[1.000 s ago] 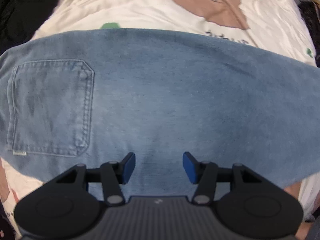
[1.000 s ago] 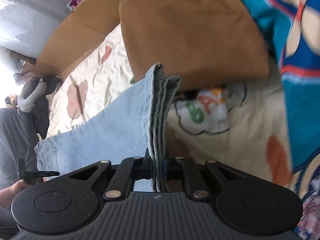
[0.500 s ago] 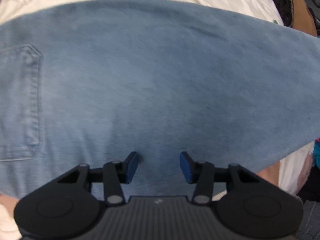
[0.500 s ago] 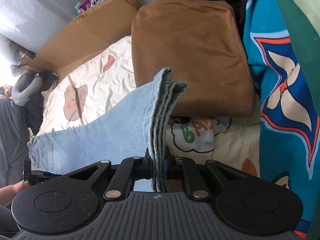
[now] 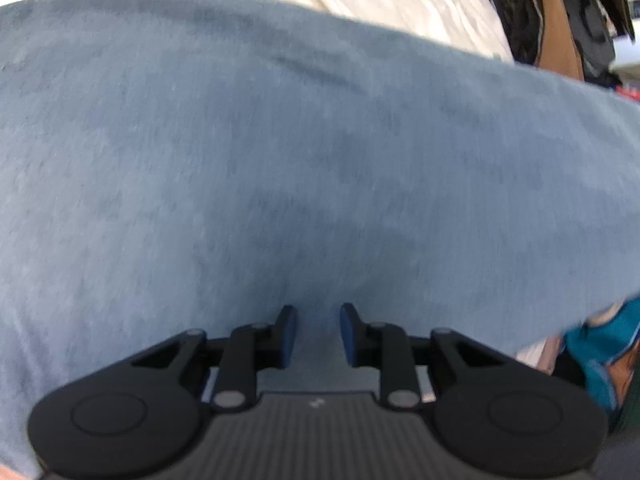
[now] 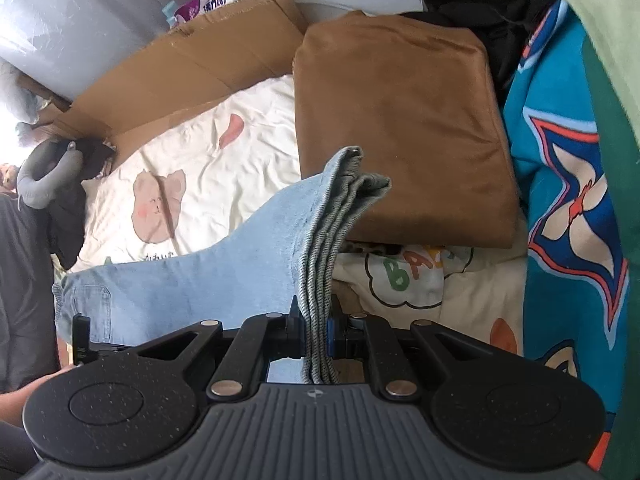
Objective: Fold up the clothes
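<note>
Your left gripper [image 5: 316, 334] has moved along the jeans [image 5: 280, 160]; the back pocket has left view at 9 o'clock. Your right gripper [image 6: 316, 336] has raised the hems, exposing more bedsheet [image 6: 208, 160].

Left wrist view soft, motion-blurred across jeans [image 5: 280, 160]; gripper body sharp. Right wrist view crisp, evenly daylit. Blown-out white glare at far left edge, on plastic wrap [image 6: 80, 20] upper left. Soft shadow under folded denim edge. Strong fisheye bending, dark vignette in corners.
</note>
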### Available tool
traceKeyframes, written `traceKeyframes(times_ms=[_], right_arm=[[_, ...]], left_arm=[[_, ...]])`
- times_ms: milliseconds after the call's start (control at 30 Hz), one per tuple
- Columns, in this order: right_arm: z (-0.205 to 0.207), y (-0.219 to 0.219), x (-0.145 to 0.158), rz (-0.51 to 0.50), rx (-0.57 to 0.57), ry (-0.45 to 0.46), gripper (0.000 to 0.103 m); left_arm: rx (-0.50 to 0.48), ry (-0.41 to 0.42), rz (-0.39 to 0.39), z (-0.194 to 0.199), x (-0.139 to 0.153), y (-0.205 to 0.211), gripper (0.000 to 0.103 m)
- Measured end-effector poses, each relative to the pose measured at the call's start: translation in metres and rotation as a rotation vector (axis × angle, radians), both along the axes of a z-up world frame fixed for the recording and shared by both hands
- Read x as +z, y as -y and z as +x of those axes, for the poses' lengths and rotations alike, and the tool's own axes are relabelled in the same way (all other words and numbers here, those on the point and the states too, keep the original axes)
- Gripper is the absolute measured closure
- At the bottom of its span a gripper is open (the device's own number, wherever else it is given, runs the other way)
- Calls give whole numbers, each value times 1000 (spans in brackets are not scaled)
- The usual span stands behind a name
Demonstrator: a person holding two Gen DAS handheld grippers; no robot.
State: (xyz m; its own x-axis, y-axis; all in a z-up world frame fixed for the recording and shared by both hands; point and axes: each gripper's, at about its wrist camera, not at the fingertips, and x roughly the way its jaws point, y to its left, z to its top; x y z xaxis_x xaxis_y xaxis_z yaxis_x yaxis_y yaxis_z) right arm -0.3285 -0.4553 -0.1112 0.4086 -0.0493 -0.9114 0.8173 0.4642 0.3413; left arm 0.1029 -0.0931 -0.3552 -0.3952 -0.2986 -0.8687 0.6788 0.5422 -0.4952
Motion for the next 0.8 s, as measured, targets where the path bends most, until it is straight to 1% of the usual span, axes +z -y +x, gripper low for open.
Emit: traceKeyframes(times_ms=[200, 333, 400, 467, 533, 667, 733, 800], right_arm=[[30, -9, 29, -14, -3, -25, 95], [50, -14, 48, -23, -5, -42, 95], [60, -18, 57, -30, 2, -54, 95], [70, -23, 64, -42, 33, -74, 95], [81, -27, 70, -55, 65, -95, 95], [101, -37, 83, -81, 128, -136, 95], [112, -42, 90, -93, 159, -157, 95], [117, -43, 93, -106, 172, -159, 95]], left_arm=[[88, -29, -41, 28, -2, 9, 81], [113, -47, -34, 51, -6, 23, 91], [133, -29, -41, 59, -2, 31, 92], [129, 10, -53, 63, 5, 40, 92], [128, 37, -65, 71, 6, 46, 92], [160, 44, -74, 76, 4, 67, 92], [181, 54, -74, 70, 0, 85, 92], [193, 65, -73, 67, 1, 91, 91]])
